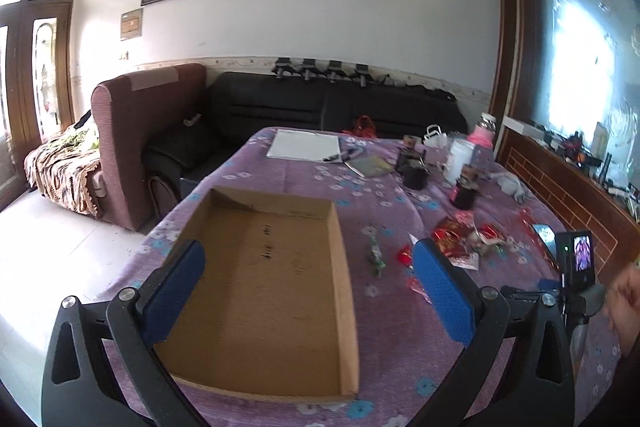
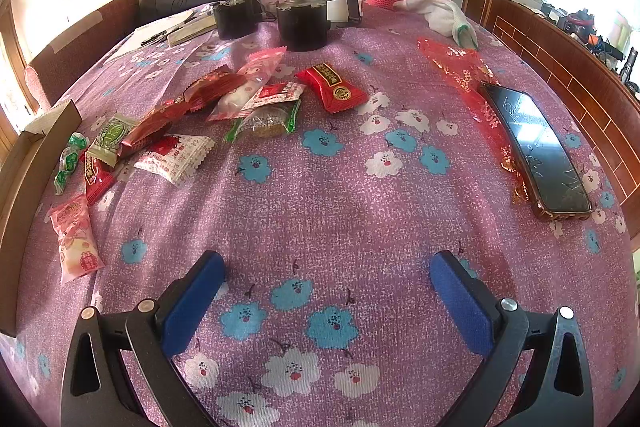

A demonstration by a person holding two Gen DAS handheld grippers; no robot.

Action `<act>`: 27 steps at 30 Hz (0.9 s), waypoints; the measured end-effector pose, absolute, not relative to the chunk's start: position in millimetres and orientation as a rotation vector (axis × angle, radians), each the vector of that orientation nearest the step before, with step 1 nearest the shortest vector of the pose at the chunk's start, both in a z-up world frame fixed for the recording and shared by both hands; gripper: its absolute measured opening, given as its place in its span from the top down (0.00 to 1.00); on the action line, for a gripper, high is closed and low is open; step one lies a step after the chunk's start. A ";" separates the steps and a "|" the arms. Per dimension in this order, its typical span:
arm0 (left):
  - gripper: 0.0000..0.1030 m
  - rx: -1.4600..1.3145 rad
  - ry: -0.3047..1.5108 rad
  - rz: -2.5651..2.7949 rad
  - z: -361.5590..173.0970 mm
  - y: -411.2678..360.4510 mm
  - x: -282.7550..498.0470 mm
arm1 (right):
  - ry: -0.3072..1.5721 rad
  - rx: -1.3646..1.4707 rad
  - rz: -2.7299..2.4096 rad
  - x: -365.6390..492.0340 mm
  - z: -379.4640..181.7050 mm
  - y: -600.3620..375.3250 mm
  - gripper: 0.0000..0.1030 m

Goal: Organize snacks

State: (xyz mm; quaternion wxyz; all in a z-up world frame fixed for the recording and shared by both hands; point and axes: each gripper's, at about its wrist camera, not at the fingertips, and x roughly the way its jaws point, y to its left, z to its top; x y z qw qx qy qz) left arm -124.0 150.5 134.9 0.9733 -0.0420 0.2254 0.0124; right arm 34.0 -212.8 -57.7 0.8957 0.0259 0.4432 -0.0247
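Left wrist view: left tongs point(image 1: 308, 279) spread wide, nothing gripped, over the bare cardboard tray point(image 1: 347, 267) at the worktop point(image 1: 400, 323) left edge. Right wrist view: right tongs point(image 2: 326, 279) released, hovering above cloth; snacks point(image 2: 256, 103) scattered mid-worktop beside the tray; phone point(image 2: 536, 151) near right edge.

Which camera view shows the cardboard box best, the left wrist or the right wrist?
The left wrist view. There the cardboard box lies open below the left gripper, with its bare floor and all four walls visible. The right wrist view shows only one brown edge of it at the left border, beside the snacks.
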 end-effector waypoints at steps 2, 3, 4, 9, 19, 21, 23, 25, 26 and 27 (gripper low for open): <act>0.00 -0.075 0.482 0.008 132.8 134.6 -119.5 | 0.919 0.054 -0.051 33.9 -57.6 -213.5 0.00; 0.00 -0.072 0.514 -0.009 131.2 123.9 -114.6 | 0.919 0.054 -0.051 34.0 -57.7 -212.8 0.00; 0.00 -0.067 0.551 -0.022 129.2 114.5 -109.2 | 0.919 0.054 -0.051 34.0 -57.7 -212.9 0.00; 0.00 -0.099 0.692 -0.082 121.7 84.6 -98.5 | 0.919 0.054 -0.051 33.9 -57.9 -213.0 0.00; 0.00 -0.165 0.676 -0.041 150.3 98.2 -91.4 | 1.027 0.043 0.000 34.5 -54.1 -213.6 0.00; 0.00 -0.153 0.680 -0.042 153.6 96.2 -77.5 | 1.001 0.117 0.059 27.0 -45.8 -215.3 0.04; 0.00 -0.141 0.673 -0.054 156.9 95.5 -59.2 | 0.975 0.164 0.139 20.5 -37.6 -209.5 0.05; 0.00 -0.135 0.712 -0.065 154.2 95.9 -33.5 | 0.942 0.148 0.224 15.2 -28.4 -193.9 0.05; 0.00 -0.141 0.736 -0.075 151.5 96.4 -24.1 | 0.928 0.125 0.266 13.5 -24.4 -183.6 0.05; 0.00 -0.160 0.782 -0.094 145.0 97.6 -7.5 | 0.919 0.103 0.297 12.6 -22.1 -174.6 0.05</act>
